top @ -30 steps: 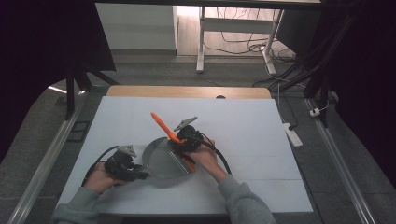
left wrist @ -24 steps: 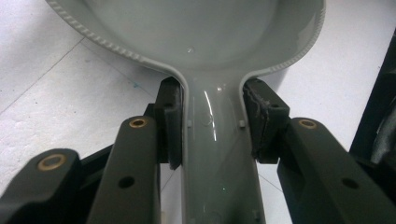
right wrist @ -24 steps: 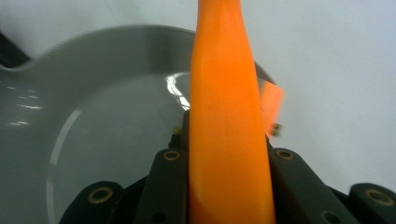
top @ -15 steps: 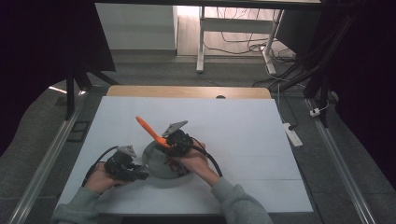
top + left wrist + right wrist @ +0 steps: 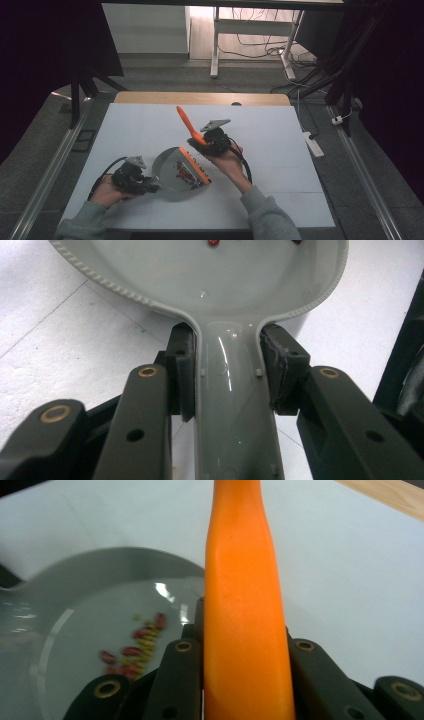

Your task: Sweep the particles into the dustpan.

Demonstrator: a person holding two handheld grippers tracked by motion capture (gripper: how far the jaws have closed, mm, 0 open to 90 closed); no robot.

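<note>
White tabletop carries the work; nearest, the left gripper clamps the grey dustpan by its handle, steadying it flat; beyond, the right gripper grips the orange brush, bristles at the pan's lip, apparently sweeping red bits inside.

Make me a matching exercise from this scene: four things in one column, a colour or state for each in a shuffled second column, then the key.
1. dustpan
2. brush
3. small bits
4. table

A. orange handle, clamped in the right gripper
B. white surface
C. grey, handle clamped in the left gripper
D. red and yellowish, lying in the pan

Pairs: 1-C, 2-A, 3-D, 4-B
</note>
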